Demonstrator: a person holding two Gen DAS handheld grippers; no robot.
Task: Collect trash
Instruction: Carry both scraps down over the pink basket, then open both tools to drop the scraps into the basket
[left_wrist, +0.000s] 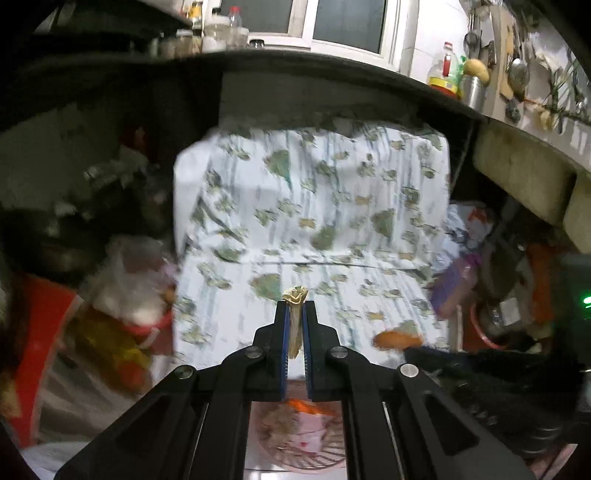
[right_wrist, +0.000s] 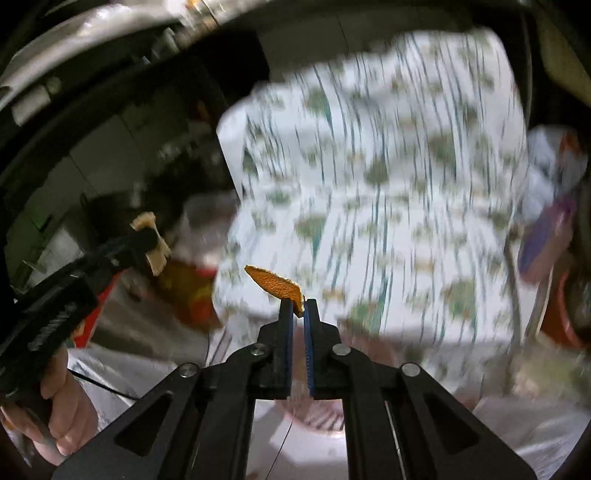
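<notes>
Two clenched tongs: left gripper (left_wrist: 295, 303) pinching tan scrap (left_wrist: 294, 317), right gripper (right_wrist: 298, 301) pinching orange peel (right_wrist: 275, 282) at fingertips.

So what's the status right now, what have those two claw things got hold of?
Left gripper shut on tan scrap. Right gripper shut on orange peel. Pink basket just below, patterned cloth ahead. Nothing blocking.

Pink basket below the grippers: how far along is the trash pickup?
Done: the pink basket already holds scraps. In hand: the left gripper is shut on a tan peel, and the right gripper is shut on an orange peel. Left: dropping both in. The patterned cloth shows no other obvious scraps through the blur.
</notes>
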